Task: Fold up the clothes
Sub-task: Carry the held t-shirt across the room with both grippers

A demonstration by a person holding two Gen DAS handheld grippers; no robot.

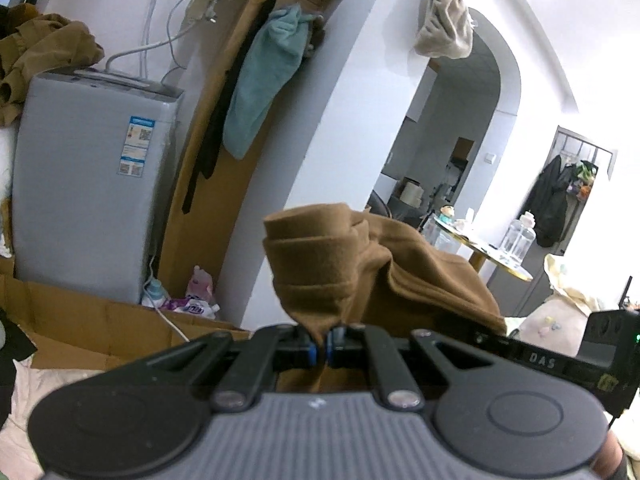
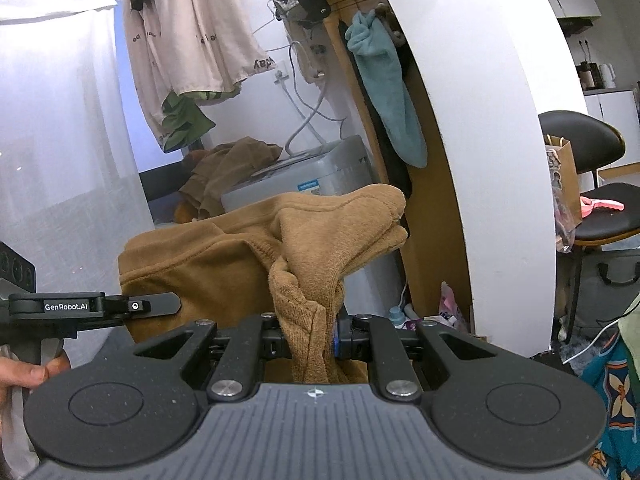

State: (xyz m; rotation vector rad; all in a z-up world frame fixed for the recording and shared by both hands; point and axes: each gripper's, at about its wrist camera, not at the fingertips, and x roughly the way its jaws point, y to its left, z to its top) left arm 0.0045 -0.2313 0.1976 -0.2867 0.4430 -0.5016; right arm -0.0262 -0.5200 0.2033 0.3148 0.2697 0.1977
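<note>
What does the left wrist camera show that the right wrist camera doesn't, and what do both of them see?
Only the left wrist view shows the arched doorway, a cluttered round table with clear bottles, and dark coats hanging on a rack.

Only the right wrist view shows a black chair, a white curtain, a hanging beige printed garment, and the hand holding the left gripper.

Both show the brown garment clamped in each gripper, left gripper and right gripper, plus the grey washing machine and teal towel.
</note>
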